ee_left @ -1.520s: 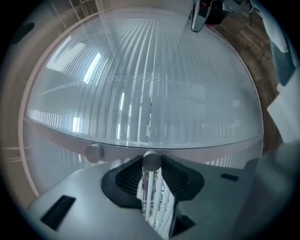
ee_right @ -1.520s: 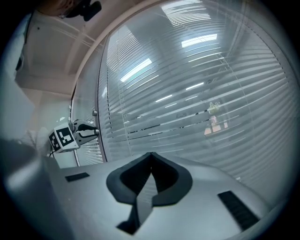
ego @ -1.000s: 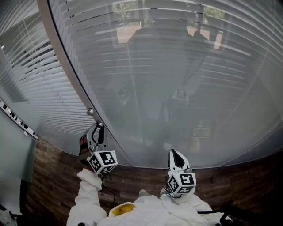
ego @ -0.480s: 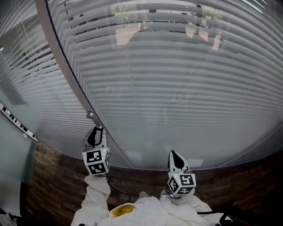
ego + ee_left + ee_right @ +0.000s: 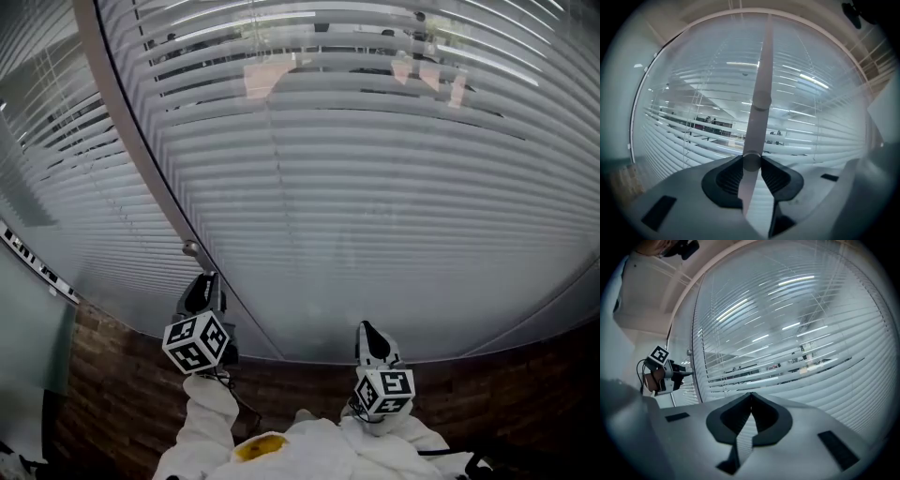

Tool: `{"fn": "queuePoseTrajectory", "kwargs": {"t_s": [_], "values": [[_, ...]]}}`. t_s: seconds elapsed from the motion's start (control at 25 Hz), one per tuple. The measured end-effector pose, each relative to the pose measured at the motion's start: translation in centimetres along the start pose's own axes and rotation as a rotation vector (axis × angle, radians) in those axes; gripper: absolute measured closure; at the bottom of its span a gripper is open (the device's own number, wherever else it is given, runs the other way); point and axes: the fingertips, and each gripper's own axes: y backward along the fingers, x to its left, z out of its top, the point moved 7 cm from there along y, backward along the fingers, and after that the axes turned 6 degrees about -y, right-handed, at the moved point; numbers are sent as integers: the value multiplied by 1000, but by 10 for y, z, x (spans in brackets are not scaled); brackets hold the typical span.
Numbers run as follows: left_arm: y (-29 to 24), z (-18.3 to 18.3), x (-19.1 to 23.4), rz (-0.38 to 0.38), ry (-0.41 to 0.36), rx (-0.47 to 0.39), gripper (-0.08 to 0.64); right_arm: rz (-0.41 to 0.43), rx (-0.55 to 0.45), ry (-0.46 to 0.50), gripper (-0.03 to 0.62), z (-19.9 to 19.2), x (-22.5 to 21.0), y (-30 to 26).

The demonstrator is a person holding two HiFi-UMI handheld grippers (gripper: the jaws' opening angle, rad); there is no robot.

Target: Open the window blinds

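Your left gripper [image 5: 751, 165] is clamped on the tilt wand [image 5: 761, 89], at the left edge of the blinds [image 5: 375, 187]. Your right gripper [image 5: 750, 411] is closed, empty and idle. Slats gape at the far top only. Twist about the wand's own line; don't drag it sideways.

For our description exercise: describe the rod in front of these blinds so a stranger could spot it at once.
Start at the wide white slatted blinds. In front of them hangs one pale rod, its lower end clamped in the left hand-held gripper. Unlike the level slats, it runs upright and is round.
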Motion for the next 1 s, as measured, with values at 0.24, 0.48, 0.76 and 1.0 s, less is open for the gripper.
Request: {"fn": "queuePoseTrajectory", "kwargs": {"t_s": [0.24,0.48,0.76,1.0], "values": [[-3,-1,9,-21,242,-33,437,-2,6,-7,581,0,1,-5],[-2,-6,12,-22,357,-44,437,-5,6,-8,581,1,0,-3],[-4,-9,6,-86,539,-53,437,-3,6,-4,581,2,-1,-4],[-9,-7,11,-88,588,-64,437,-1,6,-4,581,4,0,-13]]}}
